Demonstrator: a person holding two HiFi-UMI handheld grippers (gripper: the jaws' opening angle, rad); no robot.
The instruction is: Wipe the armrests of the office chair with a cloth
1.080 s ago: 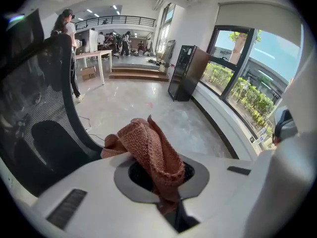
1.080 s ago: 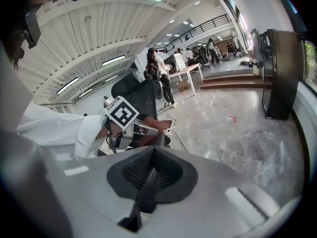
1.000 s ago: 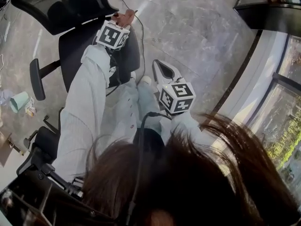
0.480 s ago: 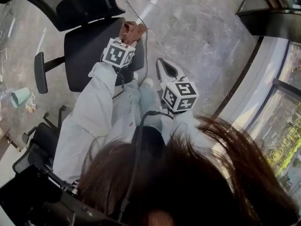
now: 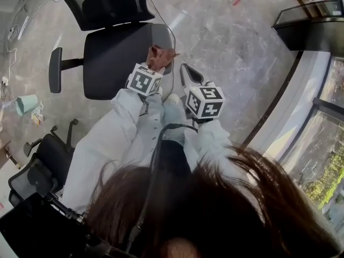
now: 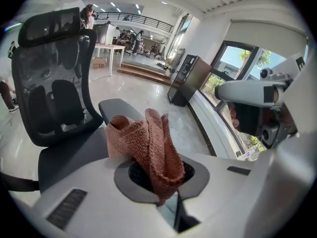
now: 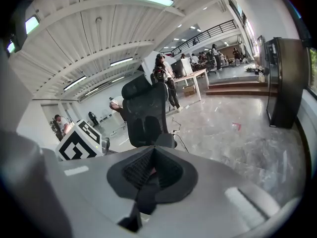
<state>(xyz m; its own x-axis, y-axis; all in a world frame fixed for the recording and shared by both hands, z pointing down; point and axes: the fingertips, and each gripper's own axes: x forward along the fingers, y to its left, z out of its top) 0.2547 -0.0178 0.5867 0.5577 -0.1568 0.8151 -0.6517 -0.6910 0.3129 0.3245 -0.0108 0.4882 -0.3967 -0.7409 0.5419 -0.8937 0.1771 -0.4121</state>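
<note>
The left tool (image 5: 152,69) is clenched on a reddish-brown cloth (image 5: 160,57). The cloth sticks up out of the jaws in a crumpled bunch. It is held over the front corner of the black office chair (image 5: 115,58), close to the grey armrest (image 5: 161,36) on that side. The cloth looks very near the armrest, but I cannot tell if it touches it. The other armrest (image 5: 55,70) is on the far side of the seat, well apart from both tools.

The right tool (image 5: 189,75) is just beside the left one, over the shiny floor (image 5: 231,42). Its jaws are pressed together and there is nothing in them.

The person's sleeves are pale, and dark hair fills the bottom of the head view. A small teal cup (image 5: 26,104) lies on the floor, off to the left of the chair.
</note>
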